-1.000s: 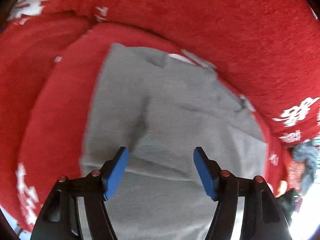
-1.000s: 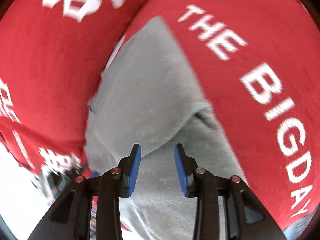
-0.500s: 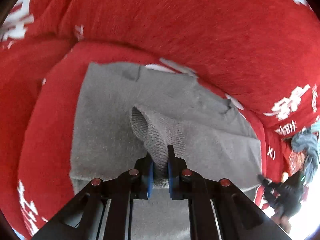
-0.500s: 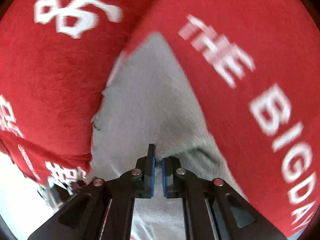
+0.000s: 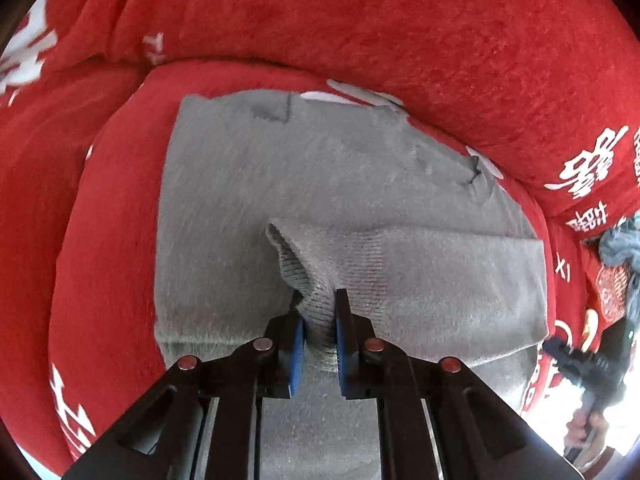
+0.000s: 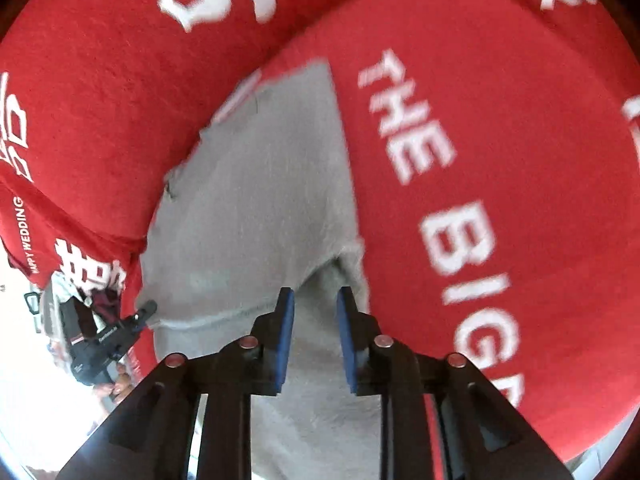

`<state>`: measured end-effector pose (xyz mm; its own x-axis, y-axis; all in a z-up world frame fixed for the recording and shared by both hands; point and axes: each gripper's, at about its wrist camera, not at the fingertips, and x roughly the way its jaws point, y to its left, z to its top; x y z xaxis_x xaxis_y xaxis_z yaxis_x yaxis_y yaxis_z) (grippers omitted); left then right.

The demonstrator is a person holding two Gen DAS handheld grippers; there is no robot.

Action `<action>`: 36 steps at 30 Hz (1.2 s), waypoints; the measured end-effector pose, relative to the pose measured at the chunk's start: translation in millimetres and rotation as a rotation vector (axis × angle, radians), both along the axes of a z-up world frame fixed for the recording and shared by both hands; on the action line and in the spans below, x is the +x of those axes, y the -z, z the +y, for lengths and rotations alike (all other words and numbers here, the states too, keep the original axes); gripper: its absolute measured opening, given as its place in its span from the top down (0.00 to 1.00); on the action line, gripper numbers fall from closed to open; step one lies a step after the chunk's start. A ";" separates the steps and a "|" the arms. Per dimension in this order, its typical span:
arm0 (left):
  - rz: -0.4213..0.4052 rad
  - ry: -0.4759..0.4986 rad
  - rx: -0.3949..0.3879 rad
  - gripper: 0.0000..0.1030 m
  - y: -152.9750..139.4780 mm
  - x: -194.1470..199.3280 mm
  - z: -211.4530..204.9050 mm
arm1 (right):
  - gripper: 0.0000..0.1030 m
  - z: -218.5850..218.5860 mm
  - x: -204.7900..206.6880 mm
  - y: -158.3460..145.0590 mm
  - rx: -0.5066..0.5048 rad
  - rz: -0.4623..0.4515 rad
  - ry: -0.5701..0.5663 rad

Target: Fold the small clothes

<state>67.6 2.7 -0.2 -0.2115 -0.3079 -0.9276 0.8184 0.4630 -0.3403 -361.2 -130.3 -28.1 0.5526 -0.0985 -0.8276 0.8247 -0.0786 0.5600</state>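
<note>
A grey knit sweater [image 5: 248,184] lies spread on a red sofa seat [image 5: 104,208]. My left gripper [image 5: 318,322] is shut on the ribbed cuff of a sleeve [image 5: 400,264] that lies folded across the sweater's body. In the right wrist view the same sweater [image 6: 260,184] lies on the seat; my right gripper [image 6: 314,308] has its blue pads [image 6: 286,320] a small gap apart over the grey hem edge, and I cannot tell whether fabric is pinched.
A red back cushion [image 5: 360,28] with white print rises behind the sweater. The seat cover reads "THE BIG DAY" [image 6: 432,168]. A blue-grey garment [image 5: 618,244] lies at the far right. The other gripper and a hand [image 5: 588,372] show at the seat's edge.
Both grippers closed from wide open about a second ago. The left has lifted the sleeve cuff and drawn back. The right jaws have since parted slightly.
</note>
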 end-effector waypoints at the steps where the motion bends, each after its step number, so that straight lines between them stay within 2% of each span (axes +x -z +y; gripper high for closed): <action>1: -0.009 0.006 -0.008 0.87 -5.3 0.6 -2.7 | 0.66 -5.4 -3.1 1.3 0.002 0.004 0.018; 4: -0.034 0.027 -0.060 0.87 -20.6 0.4 -8.8 | 0.64 -25.2 0.8 14.6 0.036 0.000 0.023; 6: -0.109 0.054 -0.097 0.87 -30.6 0.2 -14.8 | 0.65 -32.0 9.3 23.2 0.043 0.019 -0.011; 8: -0.157 0.075 -0.058 0.87 -22.7 3.5 -16.8 | 0.65 -33.4 15.4 22.8 0.004 0.036 -0.015; 11: -0.147 0.066 0.030 0.87 -1.6 11.9 -7.4 | 0.65 -32.8 23.7 20.8 -0.003 0.056 -0.028; 12: -0.151 0.048 0.054 0.84 0.8 15.1 -1.7 | 0.65 -32.8 22.1 20.0 0.001 0.061 -0.037; 13: -0.156 0.037 0.058 0.77 0.2 17.8 2.7 | 0.65 -33.0 22.5 19.2 0.000 0.066 -0.046; 14: -0.171 0.017 0.065 0.59 -2.3 21.0 5.9 | 0.65 -33.8 23.5 18.0 -0.001 0.075 -0.063; 15: -0.221 -0.014 0.078 0.35 -7.1 25.5 9.0 | 0.65 -34.1 24.0 17.3 -0.001 0.081 -0.071; 16: -0.271 -0.037 0.080 0.30 -12.4 29.2 11.6 | 0.65 -35.2 25.0 15.4 -0.003 0.092 -0.081; 18: -0.306 -0.055 0.066 0.30 -22.2 37.2 15.4 | 0.65 -36.5 26.2 10.6 -0.017 0.106 -0.082; 20: -0.277 -0.062 0.066 0.30 -25.0 44.1 16.1 | 0.63 -40.0 25.9 6.6 -0.036 0.096 -0.077; 21: -0.268 -0.059 0.064 0.30 -25.5 44.9 14.7 | 0.58 -43.5 31.2 8.1 -0.037 0.096 -0.078; 24: -0.277 -0.035 0.067 0.30 -24.1 39.9 5.6 | 0.56 -53.2 35.9 16.5 -0.001 0.094 -0.083; 25: -0.280 -0.033 0.070 0.30 -22.9 37.9 4.6 | 0.58 -56.1 40.9 19.6 0.016 0.100 -0.096; 26: -0.282 -0.030 0.074 0.30 -22.1 34.5 2.1 | 0.87 -57.2 49.2 16.3 0.001 0.138 -0.138; 27: -0.284 -0.026 0.071 0.30 -22.5 29.8 0.0 | 0.92 -56.2 58.7 9.3 -0.029 0.193 -0.194; 30: -0.301 0.004 0.071 0.27 -19.7 11.7 -1.3 | 0.93 -50.6 71.6 -5.4 -0.133 0.330 -0.306; 31: -0.307 0.013 0.083 0.27 -17.7 9.4 0.0 | 0.93 -51.3 67.0 1.3 -0.114 0.355 -0.309; 32: -0.317 0.021 0.106 0.27 -12.5 5.7 0.1 | 0.93 -53.1 58.1 9.7 -0.076 0.349 -0.282; 34: -0.314 0.024 0.128 0.27 -8.1 2.6 3.6 | 0.91 -54.9 38.9 11.1 -0.044 0.276 -0.180; 36: -0.314 0.019 0.117 0.27 -9.9 1.7 9.1 | 0.83 -48.9 21.0 1.4 -0.043 0.208 -0.082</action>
